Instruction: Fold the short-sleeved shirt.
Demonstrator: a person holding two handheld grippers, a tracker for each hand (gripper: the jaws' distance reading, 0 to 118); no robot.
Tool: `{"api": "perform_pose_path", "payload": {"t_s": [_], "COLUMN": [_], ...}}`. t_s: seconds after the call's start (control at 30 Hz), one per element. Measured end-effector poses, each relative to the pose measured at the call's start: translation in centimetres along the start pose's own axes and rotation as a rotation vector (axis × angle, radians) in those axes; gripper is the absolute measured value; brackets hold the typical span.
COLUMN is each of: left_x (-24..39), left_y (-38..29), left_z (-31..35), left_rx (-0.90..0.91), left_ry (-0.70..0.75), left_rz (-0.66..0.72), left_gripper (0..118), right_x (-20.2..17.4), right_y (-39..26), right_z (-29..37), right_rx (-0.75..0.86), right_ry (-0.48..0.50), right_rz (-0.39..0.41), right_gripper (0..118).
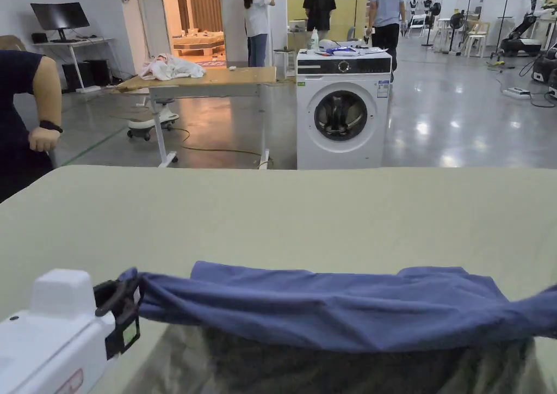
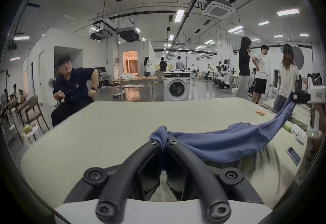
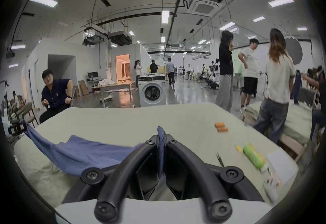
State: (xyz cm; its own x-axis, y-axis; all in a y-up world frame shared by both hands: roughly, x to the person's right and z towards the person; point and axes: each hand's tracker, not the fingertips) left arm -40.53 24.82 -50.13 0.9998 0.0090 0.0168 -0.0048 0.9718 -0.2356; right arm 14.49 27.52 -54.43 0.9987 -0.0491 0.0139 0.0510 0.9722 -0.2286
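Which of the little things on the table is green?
The bottle-shaped green thing lying near the table's right edge. The two small tubes farther back are orange.

The shirt (image 1: 326, 308) is soft, matt blue cloth, creased. The table (image 1: 283, 215) wears a matt, pale green cover, probably fabric. The left gripper (image 2: 163, 143) has smooth black plastic-looking jaws; the floor (image 1: 468, 123) is glossy.

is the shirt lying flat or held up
Held up: the shirt hangs stretched between the shut left gripper and right gripper.
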Motion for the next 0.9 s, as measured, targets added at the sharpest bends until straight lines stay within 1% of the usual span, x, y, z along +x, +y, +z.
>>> {"api": "perform_pose_path", "payload": {"t_s": [0.07, 0.1, 0.13, 0.2, 0.23, 0.27, 0.3, 0.37, 0.4, 0.43, 0.47, 0.5, 0.57, 0.6, 0.63, 0.67, 0.7, 0.73, 0.77, 0.8, 0.83, 0.9], "left_x": [0.1, 0.1, 0.3, 0.7, 1.0, 1.1, 1.3, 1.3, 1.2, 1.0, 0.7, 0.7, 0.6, 0.2, 0.1, 0.0, -0.1, -0.1, -0.1, -0.2, -0.1, 0.3], "left_y": [-2.5, -3.6, -4.7, -6.8, -8.0, -9.1, -10.0, -11.9, -12.6, -13.3, -13.9, -14.4, -15.8, -16.2, -16.6, -17.1, -17.3, -17.4, -17.0, -16.7, -15.8, -13.9], "left_z": [3.0, 4.1, 5.2, 7.2, 8.0, 8.9, 9.4, 10.0, 10.2, 10.2, 10.0, 9.8, 9.3, 9.2, 9.0, 9.3, 9.5, 9.7, 9.6, 10.0, 10.7, 11.7], "left_rx": [-0.015, -0.043, -0.087, -0.128, -0.152, -0.164, -0.182, -0.241, -0.246, -0.26, -0.291, -0.309, -0.341, -0.365, -0.383, -0.363, -0.344, -0.342, -0.342, -0.325, -0.243, -0.165], "left_ry": [0.029, 0.044, 0.076, 0.087, 0.102, 0.092, 0.089, 0.103, 0.117, 0.114, 0.092, 0.1, 0.095, 0.087, 0.074, 0.055, 0.043, 0.053, 0.07, 0.067, 0.07, 0.107], "left_rz": [0.058, 0.076, 0.085, 0.074, 0.077, 0.081, 0.08, 0.064, 0.085, 0.125, 0.144, 0.136, 0.133, 0.144, 0.148, 0.139, 0.124, 0.128, 0.128, 0.124, 0.11, 0.103], "left_gripper": [0, 0, 0, 0, 0, 0, 0, 0, 0, 0, 0, 0, 0, 0, 10, 23, 43, 74, 87, 90, 90, 90], "right_x": [0.1, 0.0, 0.1, 0.0, -0.1, 0.2, 0.2, 0.2, 0.2, 0.4, 0.4, 0.6, 0.7, 0.7, 0.8, 1.2, 1.1, 1.3, 1.5, 1.5, 1.5, 1.2], "right_y": [-3.3, -4.6, -5.8, -8.0, -9.0, -10.5, -11.6, -13.9, -14.8, -15.7, -16.5, -17.0, -17.8, -18.4, -18.9, -19.5, -19.8, -20.0, -19.9, -19.6, -19.0, -17.6], "right_z": [3.4, 4.7, 5.8, 7.7, 8.5, 8.9, 9.5, 10.5, 10.7, 10.9, 11.1, 11.1, 11.0, 11.0, 11.0, 11.0, 11.0, 11.0, 11.1, 11.3, 11.4, 11.6], "right_rx": [0.009, 0.013, -0.016, -0.057, -0.116, -0.14, -0.158, -0.225, -0.26, -0.28, -0.293, -0.298, -0.35, -0.348, -0.343, -0.363, -0.376, -0.383, -0.384, -0.372, -0.363, -0.294], "right_ry": [-0.03, -0.052, -0.054, -0.066, -0.061, -0.087, -0.087, -0.11, -0.111, -0.121, -0.15, -0.14, -0.133, -0.107, -0.11, -0.117, -0.141, -0.142, -0.131, -0.123, -0.116, -0.081], "right_rz": [0.017, 0.032, 0.04, 0.015, 0.011, -0.012, -0.029, -0.029, -0.032, -0.017, -0.012, -0.027, -0.088, -0.108, -0.094, -0.085, -0.067, -0.06, -0.064, -0.075, -0.085, -0.089], "right_gripper": [1, 1, 1, 1, 1, 1, 1, 1, 1, 1, 1, 1, 2, 4, 19, 43, 67, 81, 80, 80, 80, 80]}}
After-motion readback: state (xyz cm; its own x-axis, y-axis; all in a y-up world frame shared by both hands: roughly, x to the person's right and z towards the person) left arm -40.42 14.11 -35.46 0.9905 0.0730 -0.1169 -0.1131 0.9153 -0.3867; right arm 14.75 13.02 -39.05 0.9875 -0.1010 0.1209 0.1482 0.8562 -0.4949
